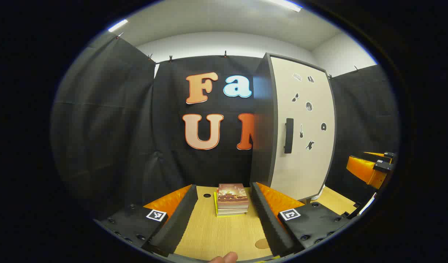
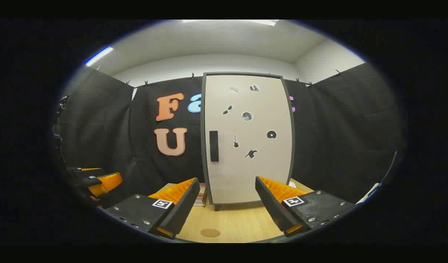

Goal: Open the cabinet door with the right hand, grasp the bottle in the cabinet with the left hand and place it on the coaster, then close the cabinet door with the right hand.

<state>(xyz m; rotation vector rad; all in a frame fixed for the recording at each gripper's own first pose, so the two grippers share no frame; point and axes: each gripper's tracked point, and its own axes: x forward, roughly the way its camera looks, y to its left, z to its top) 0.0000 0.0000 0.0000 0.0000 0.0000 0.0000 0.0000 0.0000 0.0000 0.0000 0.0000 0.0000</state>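
Note:
A tall grey cabinet [image 2: 247, 138] stands at the back of the wooden table, its pale door [image 1: 300, 131] closed, with a black vertical handle [image 2: 214, 146] near the door's left edge and small stickers on it. A round brown coaster [image 2: 210, 232] lies on the table in front, also visible low in the left gripper view as the coaster [image 1: 262, 243]. My right gripper [image 2: 227, 190] is open, facing the door from a short distance. My left gripper [image 1: 224, 199] is open, to the cabinet's left, pointing at a book stack. The bottle is hidden behind the door.
A stack of books [image 1: 231, 200] lies on the table [image 1: 216, 233] left of the cabinet. The right gripper [image 1: 370, 168] appears at the right edge of the left gripper view, the left gripper [image 2: 94, 180] at the left edge of the right gripper view. A fingertip [image 1: 224, 258] shows low.

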